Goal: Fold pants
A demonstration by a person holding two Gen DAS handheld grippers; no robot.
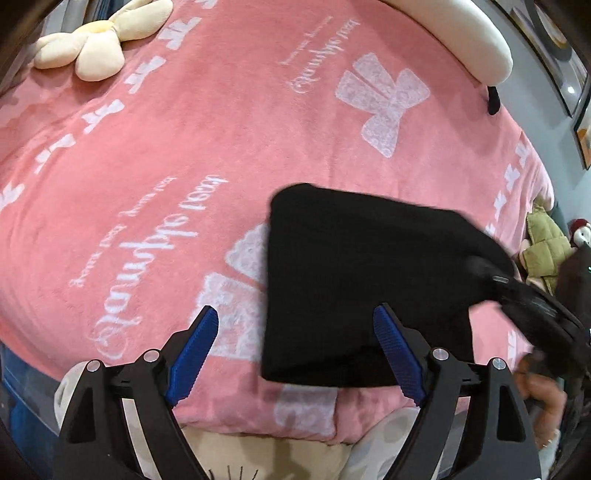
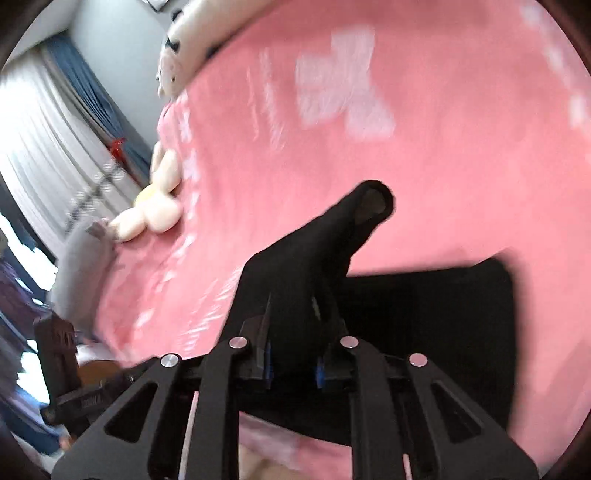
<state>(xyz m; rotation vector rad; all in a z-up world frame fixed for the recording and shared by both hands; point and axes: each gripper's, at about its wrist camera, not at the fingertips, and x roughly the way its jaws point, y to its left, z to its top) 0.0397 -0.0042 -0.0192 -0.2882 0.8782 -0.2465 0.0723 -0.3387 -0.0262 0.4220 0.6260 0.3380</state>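
The black pants lie folded into a compact rectangle on the pink blanket near its front edge. My left gripper stands open just above the pants' near left edge, and its blue pads press on nothing. My right gripper reaches in from the right and pinches the pants' right edge. In the right wrist view the right gripper is shut on a bunch of black cloth that rises away from the flat part of the pants. Its fingertips are hidden by the cloth.
A cream flower-shaped plush lies at the blanket's far left. A white cushion borders the far right of the bed. Stuffed toys sit beyond the right edge. A person's hand holds the right gripper. Curtains hang at the left.
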